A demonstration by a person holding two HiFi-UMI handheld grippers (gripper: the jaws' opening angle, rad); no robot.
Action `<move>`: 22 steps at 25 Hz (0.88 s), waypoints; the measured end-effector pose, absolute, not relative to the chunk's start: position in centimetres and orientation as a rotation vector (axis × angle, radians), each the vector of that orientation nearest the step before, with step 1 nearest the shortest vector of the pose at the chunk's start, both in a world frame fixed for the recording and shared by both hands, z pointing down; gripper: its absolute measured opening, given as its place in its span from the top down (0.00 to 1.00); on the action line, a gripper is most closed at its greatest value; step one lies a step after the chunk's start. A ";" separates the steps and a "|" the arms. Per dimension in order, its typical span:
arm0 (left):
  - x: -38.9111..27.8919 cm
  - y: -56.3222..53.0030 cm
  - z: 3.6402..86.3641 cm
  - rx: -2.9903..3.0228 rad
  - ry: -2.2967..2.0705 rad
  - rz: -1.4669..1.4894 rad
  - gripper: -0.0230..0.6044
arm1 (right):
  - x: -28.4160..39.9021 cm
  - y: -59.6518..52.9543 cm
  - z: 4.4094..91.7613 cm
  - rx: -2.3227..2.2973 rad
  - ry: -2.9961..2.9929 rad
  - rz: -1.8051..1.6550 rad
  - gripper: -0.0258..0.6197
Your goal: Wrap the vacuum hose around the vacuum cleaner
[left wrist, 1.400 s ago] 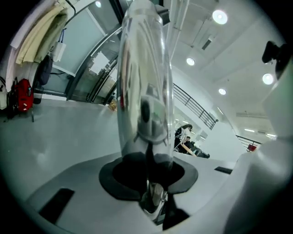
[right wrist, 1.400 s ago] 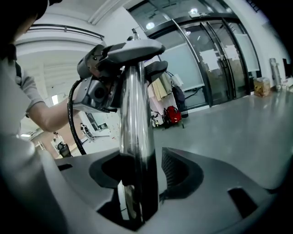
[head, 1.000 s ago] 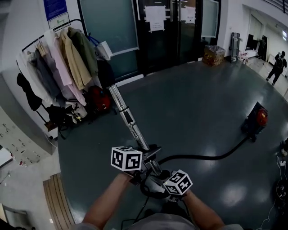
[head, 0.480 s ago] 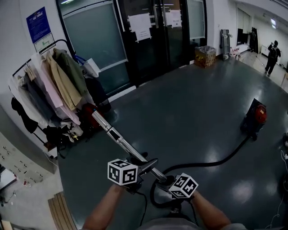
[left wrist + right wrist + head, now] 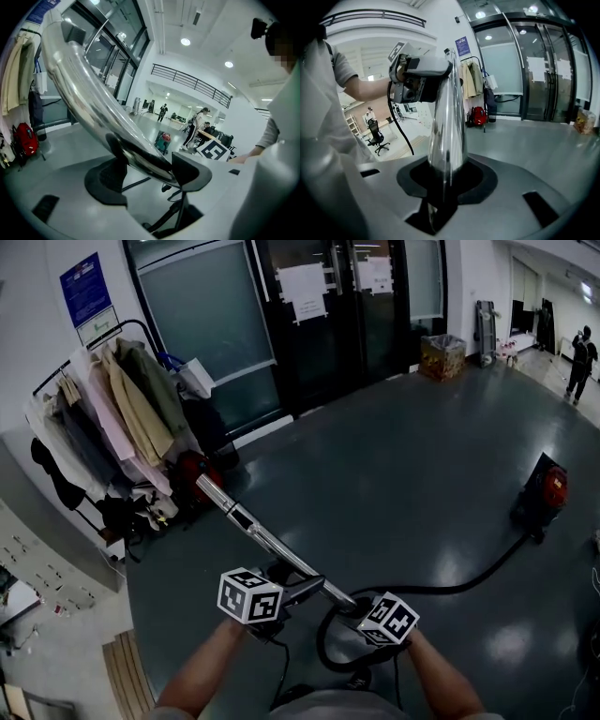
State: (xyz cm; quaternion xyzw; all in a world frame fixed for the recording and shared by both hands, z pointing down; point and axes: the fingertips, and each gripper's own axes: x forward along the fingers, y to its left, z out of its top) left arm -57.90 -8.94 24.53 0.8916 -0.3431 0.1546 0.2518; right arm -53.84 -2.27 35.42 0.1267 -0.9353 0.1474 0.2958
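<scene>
Floor [image 5: 394, 456] open ahead, coat rack [image 5: 103, 418] left, right tool [image 5: 441, 187] clamped on wand [image 5: 272, 540]

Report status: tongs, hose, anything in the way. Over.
Right tongs shut on metal wand; left tongs just been opening, wand loose between them. Hose unwrapped, trailing across floor to vacuum cleaner. Nothing seen on hose path; coat rack stands off left.

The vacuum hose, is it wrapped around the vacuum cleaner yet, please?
Not wrapped: the hose trails loose across the floor to the vacuum cleaner.
</scene>
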 end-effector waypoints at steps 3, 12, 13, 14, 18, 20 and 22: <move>-57.6 -9.1 25.2 2.427 -0.876 0.435 0.50 | -53.0 -2.9 35.8 0.309 -2.468 0.366 0.79; -58.2 -13.3 28.6 2.600 -0.662 0.696 0.50 | -50.8 -8.4 37.5 0.499 -2.392 0.490 0.79; -57.9 -13.6 28.8 2.652 -0.618 0.742 0.50 | -50.6 -9.2 37.7 0.532 -2.369 0.510 0.79; -57.5 -13.9 28.8 2.722 -0.572 0.801 0.50 | -50.4 -9.9 37.9 0.563 -2.344 0.531 0.79; -55.6 -15.8 27.3 3.054 -0.354 1.055 0.51 | -49.8 -12.1 38.2 0.674 -2.241 0.598 0.79; -54.9 -16.8 26.4 3.165 -0.201 1.099 0.51 | -49.9 -13.1 38.2 0.720 -2.189 0.613 0.79; -54.2 -18.0 26.1 3.241 -0.048 1.140 0.51 | -50.0 -14.2 38.1 0.756 -2.135 0.623 0.79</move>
